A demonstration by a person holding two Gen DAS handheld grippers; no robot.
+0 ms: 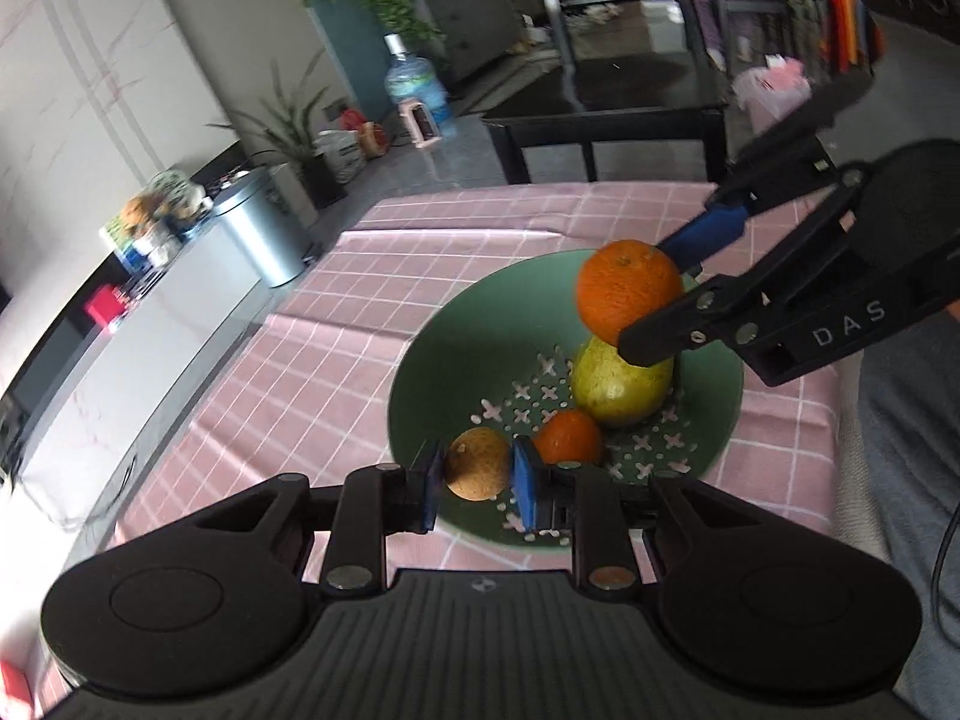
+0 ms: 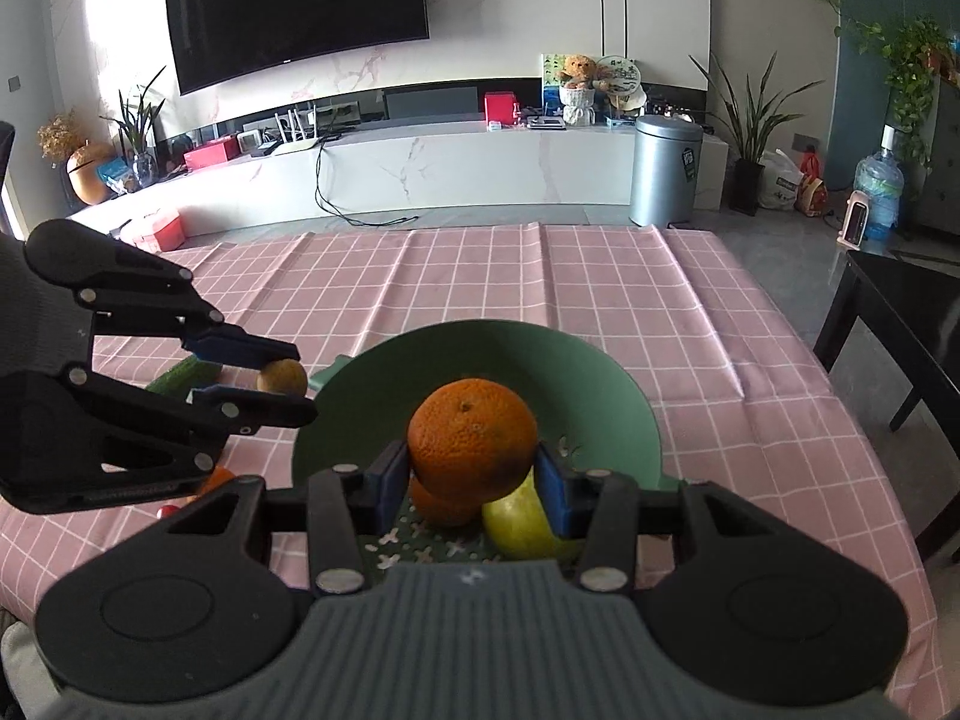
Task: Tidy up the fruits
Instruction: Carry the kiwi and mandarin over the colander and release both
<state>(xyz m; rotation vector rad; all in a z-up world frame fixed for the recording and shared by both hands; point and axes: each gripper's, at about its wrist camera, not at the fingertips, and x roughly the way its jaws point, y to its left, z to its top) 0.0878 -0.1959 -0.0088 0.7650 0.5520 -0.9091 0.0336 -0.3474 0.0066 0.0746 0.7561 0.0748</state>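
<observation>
Left gripper (image 1: 477, 471): jaws pinch a small brown fruit (image 1: 477, 463) side to side, carried over the near rim of the green bowl (image 1: 456, 336). Right gripper (image 2: 474, 483): pads clamp an orange (image 2: 472, 443) at its widest part, above the bowl. Probably both are held high to clear the rim before release. In the bowl: pear (image 1: 621, 387), small orange (image 1: 567, 437). A cucumber (image 2: 183, 373) lies outside on the pink cloth (image 2: 540, 300).
</observation>
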